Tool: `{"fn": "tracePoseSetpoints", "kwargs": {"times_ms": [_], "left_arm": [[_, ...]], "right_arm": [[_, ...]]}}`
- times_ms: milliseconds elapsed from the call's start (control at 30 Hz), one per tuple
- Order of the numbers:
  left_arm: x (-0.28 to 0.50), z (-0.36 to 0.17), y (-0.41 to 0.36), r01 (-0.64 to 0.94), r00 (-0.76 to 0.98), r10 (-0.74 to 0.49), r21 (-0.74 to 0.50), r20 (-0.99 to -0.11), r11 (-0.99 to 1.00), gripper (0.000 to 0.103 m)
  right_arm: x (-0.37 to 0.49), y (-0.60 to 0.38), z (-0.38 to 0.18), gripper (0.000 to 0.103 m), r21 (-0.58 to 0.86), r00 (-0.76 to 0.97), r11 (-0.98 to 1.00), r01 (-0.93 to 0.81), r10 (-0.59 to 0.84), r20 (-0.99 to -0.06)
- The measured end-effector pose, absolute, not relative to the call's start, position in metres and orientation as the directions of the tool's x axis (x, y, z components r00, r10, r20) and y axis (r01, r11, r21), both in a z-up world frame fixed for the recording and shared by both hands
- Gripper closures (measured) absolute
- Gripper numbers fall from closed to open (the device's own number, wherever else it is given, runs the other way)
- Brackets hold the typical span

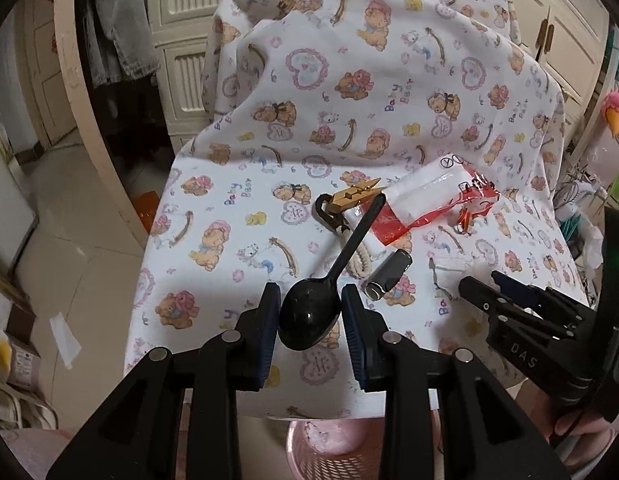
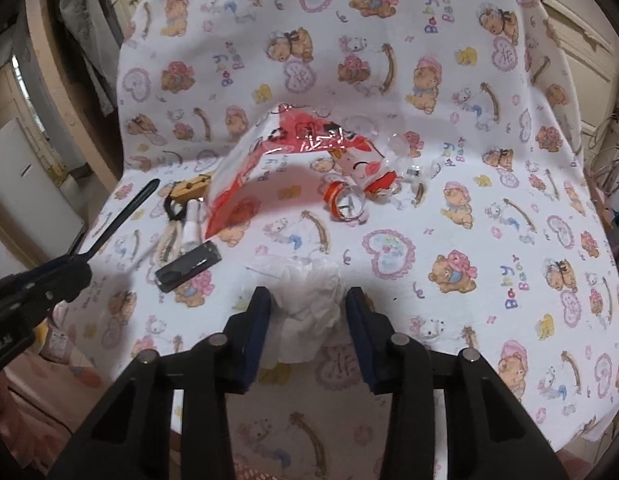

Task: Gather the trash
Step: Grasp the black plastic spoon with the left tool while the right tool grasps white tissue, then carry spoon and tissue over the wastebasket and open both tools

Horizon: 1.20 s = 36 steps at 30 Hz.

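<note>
Holding black spoon (image 1: 309, 316) above pink basket (image 1: 329, 446)

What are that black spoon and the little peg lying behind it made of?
The glossy black spoon looks like moulded plastic: light glints off its bowl. The small tan clothes peg seems to be bare wood, matte and pale; any metal spring is too small to see.

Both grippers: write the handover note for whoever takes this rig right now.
Left gripper: shut on black spoon, lifted above the cloth.
Right gripper: open, jaws either side of the crumpled tissue, not closed.
On the cloth: red wrapper, small cap, dark battery, clothespin.
Pink basket sits below the front edge.
Left: bin the spoon, grab the tissue, clear the rest.
</note>
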<state>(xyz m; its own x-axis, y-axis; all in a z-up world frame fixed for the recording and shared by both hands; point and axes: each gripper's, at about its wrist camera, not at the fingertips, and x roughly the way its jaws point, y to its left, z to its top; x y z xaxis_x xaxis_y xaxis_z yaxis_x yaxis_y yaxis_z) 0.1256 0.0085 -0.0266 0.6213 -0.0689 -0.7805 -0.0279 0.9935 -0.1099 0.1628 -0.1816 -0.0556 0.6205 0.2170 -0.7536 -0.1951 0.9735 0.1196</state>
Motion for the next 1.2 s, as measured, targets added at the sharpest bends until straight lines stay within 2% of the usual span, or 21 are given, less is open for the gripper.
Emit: {"fn": "tracePoseSetpoints", "kwargs": {"times_ms": [100, 133, 300, 400, 433, 500, 633, 767, 1000, 1133, 1200], "left_arm": [[0.125, -0.028, 0.006, -0.029, 0.624, -0.051, -0.088, -0.78, 0.996, 0.073], [0.124, -0.027, 0.004, -0.023, 0.629, -0.049, -0.082, -0.776, 0.996, 0.073], [0.115, -0.018, 0.0, 0.008, 0.66, -0.065, -0.08, -0.749, 0.997, 0.073], [0.104, -0.007, 0.004, 0.001, 0.636, -0.082, -0.105, -0.767, 0.994, 0.073], [0.1, -0.001, 0.004, -0.01, 0.635, -0.054, -0.079, -0.771, 0.997, 0.073], [0.088, 0.015, 0.005, -0.034, 0.675, -0.019, -0.057, -0.738, 0.998, 0.073], [0.072, 0.045, 0.0, 0.014, 0.702, -0.095, -0.121, -0.705, 0.993, 0.073], [0.047, 0.063, -0.009, 0.028, 0.738, -0.104, -0.124, -0.667, 0.992, 0.072], [0.016, 0.054, -0.007, 0.036, 0.751, -0.16, -0.203, -0.641, 0.979, 0.073], [0.018, 0.017, -0.009, 0.038, 0.699, -0.188, -0.226, -0.69, 0.973, 0.073], [0.022, -0.007, -0.012, 0.029, 0.644, -0.179, -0.21, -0.744, 0.977, 0.073]], "right_arm": [[0.162, -0.179, -0.058, 0.09, 0.103, 0.627, 0.974, -0.204, 0.211, -0.75], [0.161, -0.18, -0.058, 0.091, 0.105, 0.629, 0.974, -0.202, 0.211, -0.748], [0.149, -0.191, -0.04, 0.092, 0.131, 0.665, 0.973, -0.188, 0.224, -0.712], [0.136, -0.199, -0.02, 0.092, 0.152, 0.693, 0.969, -0.197, 0.247, -0.677], [0.132, -0.201, -0.015, 0.092, 0.164, 0.7, 0.966, -0.201, 0.259, -0.665], [0.119, -0.205, 0.0, 0.092, 0.173, 0.731, 0.966, -0.193, 0.259, -0.631], [0.088, -0.21, 0.032, 0.092, 0.275, 0.768, 0.939, -0.209, 0.331, -0.548], [0.049, -0.208, 0.056, 0.091, 0.267, 0.795, 0.931, -0.249, 0.354, -0.492], [-0.008, -0.216, 0.057, 0.091, 0.26, 0.804, 0.935, -0.239, 0.341, -0.487], [-0.017, -0.22, 0.038, 0.09, 0.225, 0.792, 0.95, -0.215, 0.305, -0.529], [-0.014, -0.224, 0.025, 0.09, 0.226, 0.774, 0.953, -0.202, 0.297, -0.559]]}}
